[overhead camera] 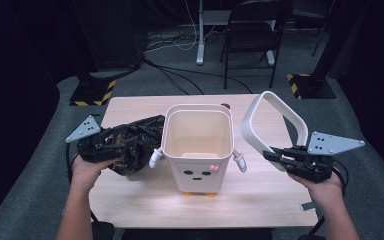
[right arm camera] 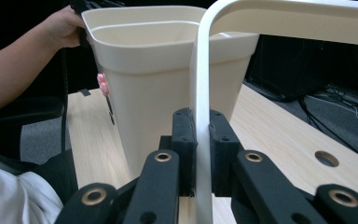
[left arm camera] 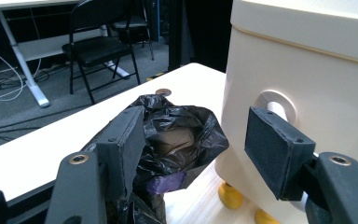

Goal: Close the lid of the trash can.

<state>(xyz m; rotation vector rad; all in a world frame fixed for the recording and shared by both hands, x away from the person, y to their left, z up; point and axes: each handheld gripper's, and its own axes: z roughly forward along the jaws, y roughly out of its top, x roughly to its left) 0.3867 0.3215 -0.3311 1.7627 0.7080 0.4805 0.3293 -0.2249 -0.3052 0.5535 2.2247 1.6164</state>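
Observation:
A cream bin (overhead camera: 197,150) with a small face and stubby arms stands mid-table, empty inside. To its left a crumpled black plastic bag (overhead camera: 135,142) lies on the table. My left gripper (overhead camera: 112,145) is at the bag, open. In the left gripper view the bag (left arm camera: 177,135) rests against one jaw, while the other jaw stands apart from it, close to the bin's wall (left arm camera: 307,70). My right gripper (overhead camera: 270,154) is shut on a white ring frame (overhead camera: 275,117), held upright in the air right of the bin. The frame's thin bar (right arm camera: 200,70) is pinched between both pads.
The wooden table (overhead camera: 260,200) has a round hole (overhead camera: 225,105) at its far edge behind the bin. Beyond the table stand a black folding chair (overhead camera: 252,30), a white desk leg (overhead camera: 200,35) and yellow-striped stand bases (overhead camera: 92,92).

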